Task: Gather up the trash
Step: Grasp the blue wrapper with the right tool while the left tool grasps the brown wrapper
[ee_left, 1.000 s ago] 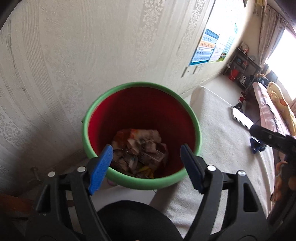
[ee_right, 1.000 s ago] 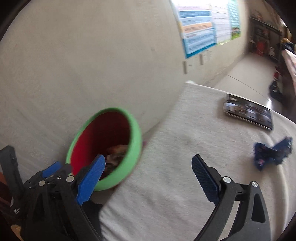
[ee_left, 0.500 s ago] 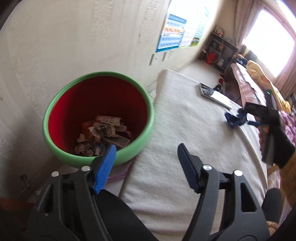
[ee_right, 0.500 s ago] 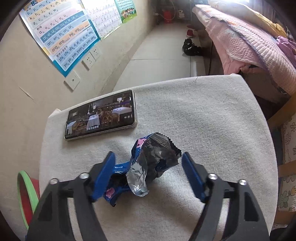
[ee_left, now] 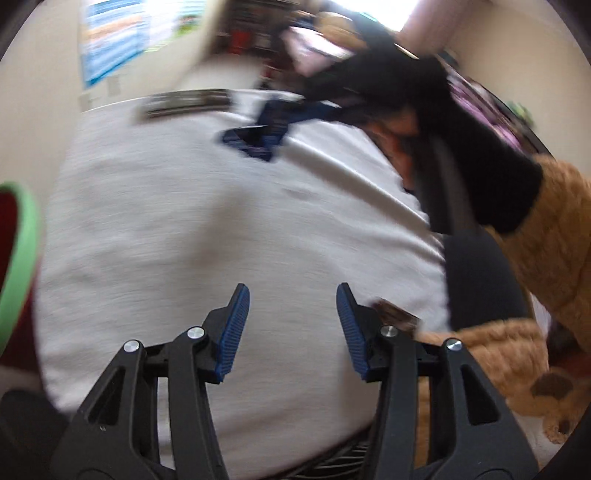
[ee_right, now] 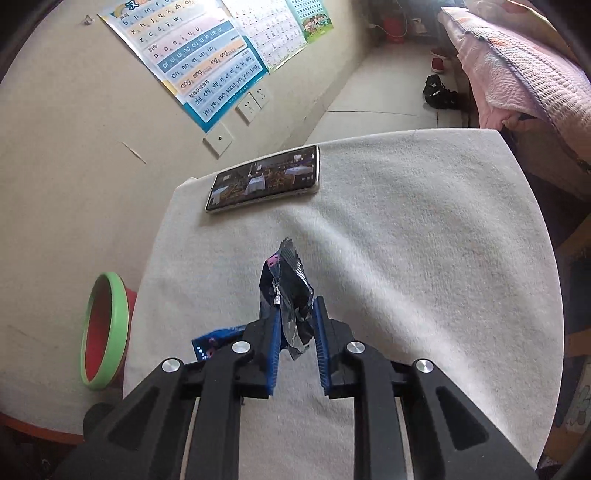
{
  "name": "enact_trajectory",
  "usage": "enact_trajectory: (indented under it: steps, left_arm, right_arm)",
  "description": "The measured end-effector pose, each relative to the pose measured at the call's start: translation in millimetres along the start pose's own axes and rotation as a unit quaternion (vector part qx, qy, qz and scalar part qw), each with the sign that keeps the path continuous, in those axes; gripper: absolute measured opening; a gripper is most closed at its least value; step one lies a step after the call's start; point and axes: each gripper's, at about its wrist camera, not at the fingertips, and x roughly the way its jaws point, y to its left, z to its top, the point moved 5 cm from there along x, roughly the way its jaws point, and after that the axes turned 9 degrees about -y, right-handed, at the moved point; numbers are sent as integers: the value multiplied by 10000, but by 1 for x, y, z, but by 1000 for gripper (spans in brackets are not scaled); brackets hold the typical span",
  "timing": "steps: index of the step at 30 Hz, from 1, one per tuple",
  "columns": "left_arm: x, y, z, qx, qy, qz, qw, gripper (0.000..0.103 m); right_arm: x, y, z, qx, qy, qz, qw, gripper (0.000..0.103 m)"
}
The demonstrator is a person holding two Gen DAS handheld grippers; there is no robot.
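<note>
Home bedroom: pink-quilted bed (ee_right: 524,70), pinyin wall poster (ee_right: 192,55), shoes (ee_right: 439,92) on tiled floor.

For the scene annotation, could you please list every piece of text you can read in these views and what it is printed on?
"ong eng ing" and "yu ye yue yuan yin yun ying": pinyin wall poster.
Second chart beside it: too small to read.
Phone screen: no legible text.
Blue snack wrapper between the closing right tool: print unreadable.
Left wrist view: too blurred to read.
</note>
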Motion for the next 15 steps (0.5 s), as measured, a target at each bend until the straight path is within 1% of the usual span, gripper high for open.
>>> enact_trajectory:
  steps: [2,4,6,9,13,15]
  left_arm:
    - [18,-31,-8,388,371,-435,9976,47]
    - [29,-50,-17,503,652,-827,9932,47]
    - [37,-59,-26,519,893,-1058,9890,47]
    - [46,-63,-36,555,1123,-1153,9854,47]
    - [53,-64,-34,434,1183,-1193,9848,47]
    - [58,-67,-32,451,1216,-1169,9846,47]
  right_arm:
    - [-11,-4,-14,-44,37,-31,10000,16]
    - [-20,-9,-26,-67,49,-79,9999,16]
    - [-31,-19,-37,-48,42,-180,9998,17]
    - [-39,-34,-50,147,60,-271,9995,17]
    - [-40,-44,-63,395,116,-306,9987,17]
    - [-40,-43,-66,402,139,-284,9987,17]
